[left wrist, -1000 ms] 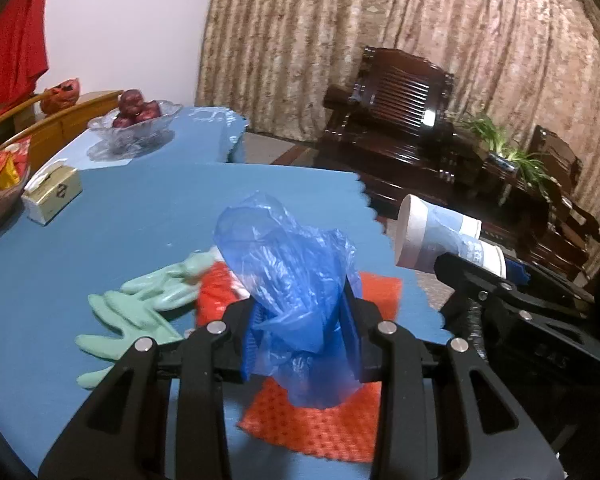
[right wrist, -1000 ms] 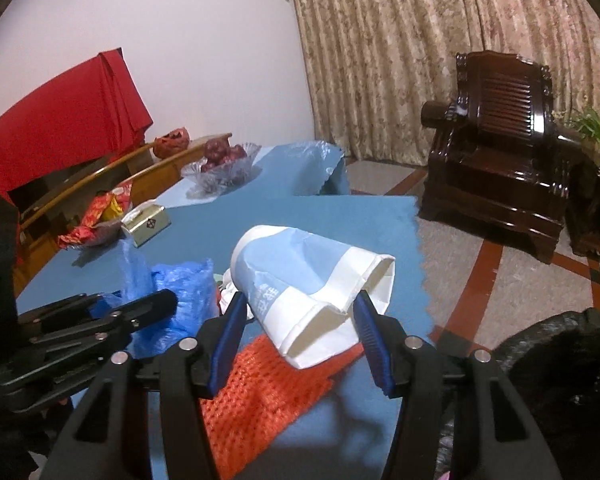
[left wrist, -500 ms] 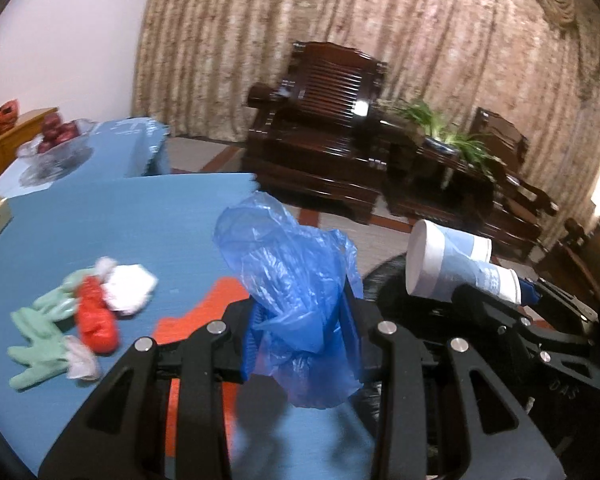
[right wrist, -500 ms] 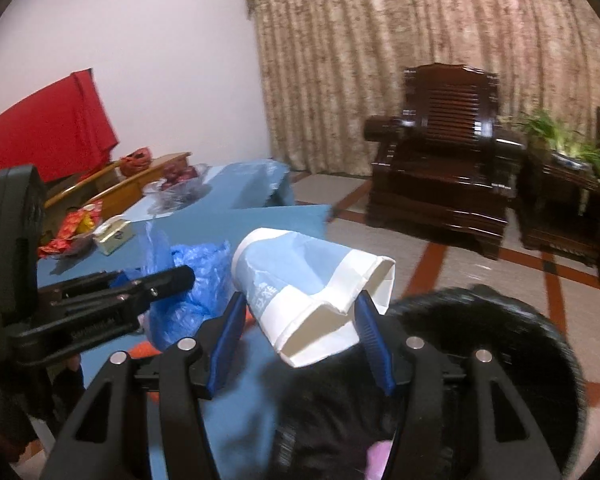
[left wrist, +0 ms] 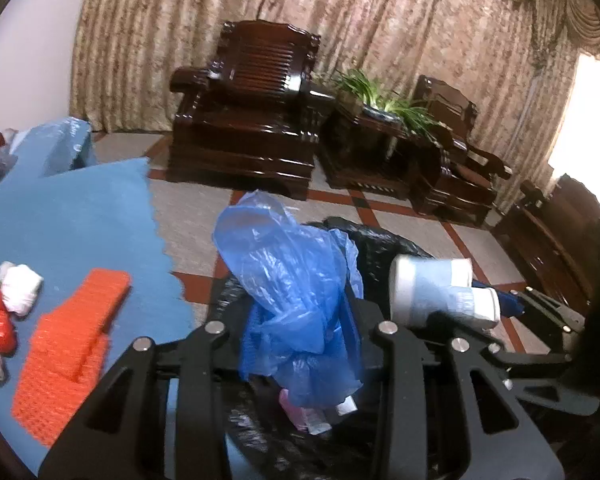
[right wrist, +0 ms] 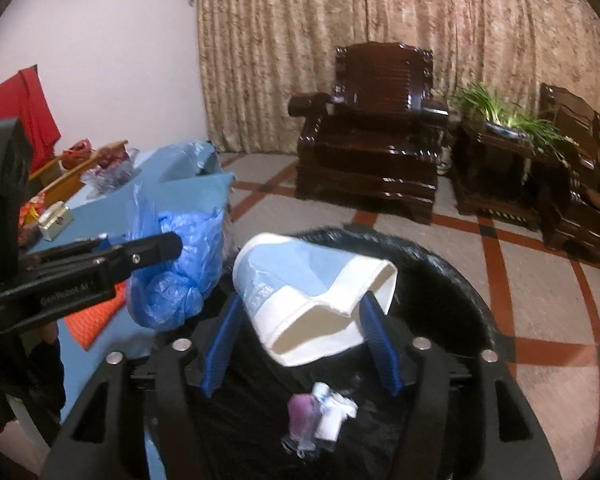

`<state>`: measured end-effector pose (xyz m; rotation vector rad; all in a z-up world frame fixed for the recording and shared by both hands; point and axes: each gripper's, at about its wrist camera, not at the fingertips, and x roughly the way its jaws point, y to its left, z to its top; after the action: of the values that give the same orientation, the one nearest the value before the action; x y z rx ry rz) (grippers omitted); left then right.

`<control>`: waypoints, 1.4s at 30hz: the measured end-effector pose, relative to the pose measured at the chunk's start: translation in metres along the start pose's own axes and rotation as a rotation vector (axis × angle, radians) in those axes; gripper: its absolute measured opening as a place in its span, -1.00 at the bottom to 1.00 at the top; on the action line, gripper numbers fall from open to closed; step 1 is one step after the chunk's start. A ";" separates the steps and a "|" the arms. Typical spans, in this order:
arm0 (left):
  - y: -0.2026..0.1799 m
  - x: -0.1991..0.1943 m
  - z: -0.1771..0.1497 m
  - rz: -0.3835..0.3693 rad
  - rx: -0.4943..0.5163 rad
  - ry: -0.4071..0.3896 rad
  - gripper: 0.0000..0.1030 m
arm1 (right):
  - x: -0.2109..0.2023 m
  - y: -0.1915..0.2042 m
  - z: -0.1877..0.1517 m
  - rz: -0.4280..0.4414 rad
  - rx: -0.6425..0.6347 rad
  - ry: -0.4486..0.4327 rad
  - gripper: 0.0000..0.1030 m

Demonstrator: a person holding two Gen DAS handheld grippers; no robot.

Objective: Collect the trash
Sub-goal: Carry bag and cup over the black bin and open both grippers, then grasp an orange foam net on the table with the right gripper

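My left gripper (left wrist: 300, 332) is shut on a crumpled blue plastic bag (left wrist: 292, 292) and holds it over the open black trash bag (left wrist: 380, 240). My right gripper (right wrist: 300, 336) is shut on a squashed blue and white paper cup (right wrist: 312, 292), also above the black trash bag (right wrist: 440, 276). The cup shows in the left wrist view (left wrist: 436, 292) and the blue bag in the right wrist view (right wrist: 180, 264). Small pieces of trash (right wrist: 320, 416) lie at the bottom of the trash bag.
A blue-covered table (left wrist: 68, 216) at the left carries an orange mesh mat (left wrist: 68, 344), red and white scraps (left wrist: 8, 300) and, farther back, a small box (right wrist: 54, 216) and a fruit bowl (right wrist: 108, 168). Dark wooden armchairs (right wrist: 372, 128) and a plant (right wrist: 504, 116) stand behind.
Both grippers have swung right, away from the table top, and now hold the blue bag and the cup over the open trash bag. Both grips are unchanged.
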<state>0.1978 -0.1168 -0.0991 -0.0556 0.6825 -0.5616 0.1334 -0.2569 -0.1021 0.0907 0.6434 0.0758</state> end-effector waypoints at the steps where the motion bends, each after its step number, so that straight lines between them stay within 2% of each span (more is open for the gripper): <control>1: -0.001 0.003 -0.001 -0.004 0.001 0.005 -0.22 | 0.001 -0.002 -0.002 -0.005 0.000 0.007 0.22; 4: -0.003 0.008 -0.003 -0.009 0.006 0.015 0.00 | 0.003 -0.008 -0.007 -0.016 0.007 0.026 0.32; 11: 0.005 -0.001 -0.003 0.016 0.005 0.008 0.10 | -0.001 -0.014 -0.010 -0.016 0.016 0.024 0.37; 13: 0.007 -0.006 -0.003 0.036 0.009 -0.007 0.20 | -0.002 -0.012 -0.009 -0.012 0.018 0.016 0.40; 18: 0.027 -0.027 -0.002 0.088 -0.005 -0.044 0.51 | -0.003 0.003 -0.001 -0.007 0.006 -0.010 0.80; 22: 0.051 -0.049 -0.003 0.157 -0.021 -0.075 0.71 | -0.002 0.014 0.004 0.008 0.015 -0.023 0.88; 26: 0.076 -0.072 -0.007 0.225 -0.036 -0.092 0.75 | 0.005 0.031 0.011 0.047 0.024 -0.024 0.88; 34: 0.127 -0.115 -0.017 0.354 -0.091 -0.114 0.75 | 0.016 0.085 0.024 0.142 -0.037 -0.039 0.88; 42: 0.168 -0.145 -0.031 0.450 -0.142 -0.121 0.75 | 0.033 0.141 0.031 0.222 -0.095 -0.039 0.88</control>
<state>0.1663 0.1041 -0.0772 -0.0652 0.5918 -0.0763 0.1725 -0.1152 -0.0818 0.0713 0.5879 0.3178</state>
